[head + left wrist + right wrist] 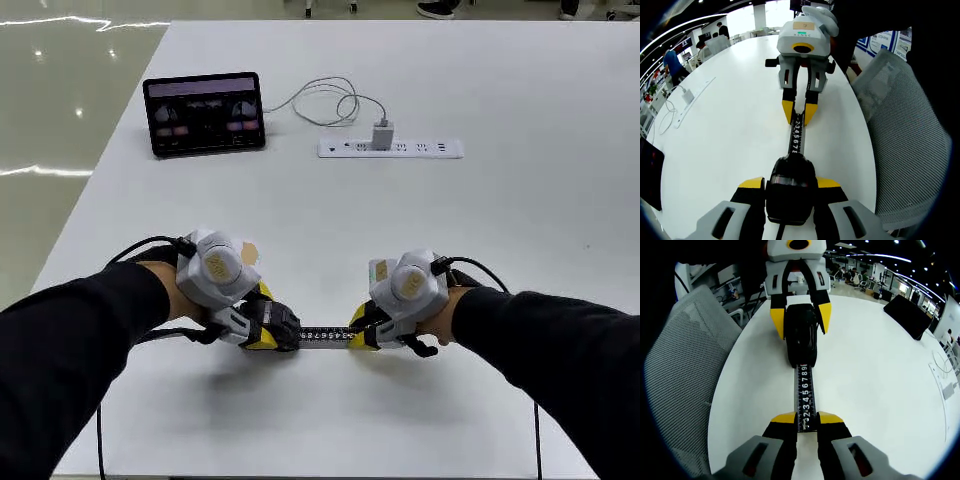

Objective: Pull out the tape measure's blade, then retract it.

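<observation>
Clamping the black body of the tape measure [283, 326], the left tongs [268, 330] hold it low on the table [420, 210], close to the near edge. Moving right, the blade [325, 334] runs out flat along the surface, only a short stretch of it, with single-digit numbers showing between the two sets of tongs. At its far end the right tongs [362, 336] are shut on the tip, the yellow pads pinching the blade from both sides.

So the pull-out looks begun and barely under way. I'd judge more drawing out is left, and the whole retraction after that.

For room, the left side has bare table before its left edge. The tablet [204, 112], cable [325, 103] and power strip [390, 148] sit well apart at the back. To the right there's wide open white table for the pull. The mesh chair [690, 365] stands just off the near edge.
</observation>
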{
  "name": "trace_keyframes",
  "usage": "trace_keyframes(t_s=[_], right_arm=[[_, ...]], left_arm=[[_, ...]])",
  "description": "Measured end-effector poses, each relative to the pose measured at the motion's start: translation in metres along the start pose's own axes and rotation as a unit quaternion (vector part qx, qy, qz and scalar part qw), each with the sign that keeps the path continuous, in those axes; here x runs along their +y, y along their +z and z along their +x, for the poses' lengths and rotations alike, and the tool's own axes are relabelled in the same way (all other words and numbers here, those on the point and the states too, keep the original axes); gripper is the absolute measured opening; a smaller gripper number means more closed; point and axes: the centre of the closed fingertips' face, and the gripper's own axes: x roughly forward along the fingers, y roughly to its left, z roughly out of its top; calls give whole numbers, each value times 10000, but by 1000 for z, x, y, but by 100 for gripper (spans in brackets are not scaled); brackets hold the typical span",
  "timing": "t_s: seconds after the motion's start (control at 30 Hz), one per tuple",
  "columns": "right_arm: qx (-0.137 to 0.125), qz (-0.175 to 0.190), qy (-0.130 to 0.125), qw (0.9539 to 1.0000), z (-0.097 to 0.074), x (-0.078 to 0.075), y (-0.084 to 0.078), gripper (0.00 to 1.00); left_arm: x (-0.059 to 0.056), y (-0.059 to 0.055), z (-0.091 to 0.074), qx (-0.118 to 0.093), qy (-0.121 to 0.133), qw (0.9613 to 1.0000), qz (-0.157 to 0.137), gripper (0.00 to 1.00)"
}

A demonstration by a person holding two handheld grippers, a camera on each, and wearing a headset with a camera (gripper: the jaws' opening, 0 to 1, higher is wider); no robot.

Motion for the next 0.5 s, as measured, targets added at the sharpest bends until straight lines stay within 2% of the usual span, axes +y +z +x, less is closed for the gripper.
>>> trace_keyframes(t_s=[0.5], right_arm=[[-15, 113, -16, 9999, -7, -1, -10, 10]], left_arm=[[0, 0, 0, -3, -1, 10000, -22, 33]])
